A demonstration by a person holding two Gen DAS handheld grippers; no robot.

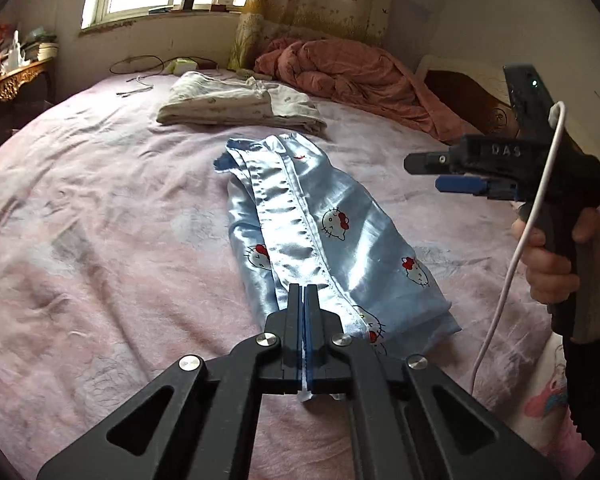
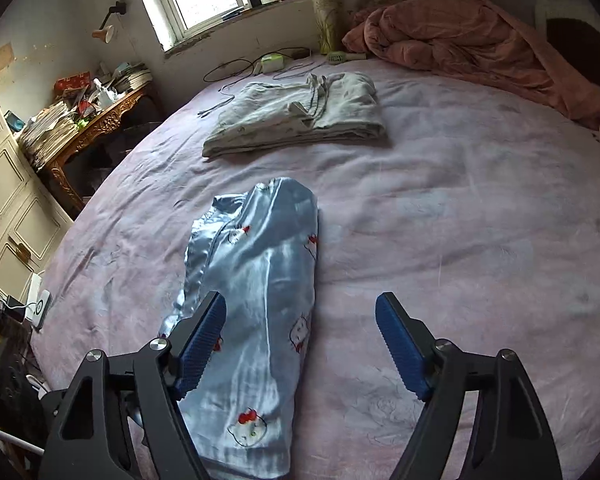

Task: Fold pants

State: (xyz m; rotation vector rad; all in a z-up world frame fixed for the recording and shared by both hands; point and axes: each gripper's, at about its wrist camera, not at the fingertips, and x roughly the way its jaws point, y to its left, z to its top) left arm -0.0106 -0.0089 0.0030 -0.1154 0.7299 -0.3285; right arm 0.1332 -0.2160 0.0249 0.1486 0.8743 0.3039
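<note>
Light blue satin pants printed with cartoon cats lie folded lengthwise in a long strip on the pink bedsheet. My left gripper is at the strip's near end. Its jaws are pressed together, with a thin sliver of pale fabric showing between the pads. In the right wrist view the pants run away from the camera. My right gripper hovers over their near part, open, with nothing pinched. It also shows in the left wrist view as the right gripper, held by a hand above the bed, right of the pants.
A folded grey-white garment lies farther back on the bed. A crumpled pink quilt fills the far right corner. Cables and a small charger lie below the window. A cluttered wooden side table stands left of the bed.
</note>
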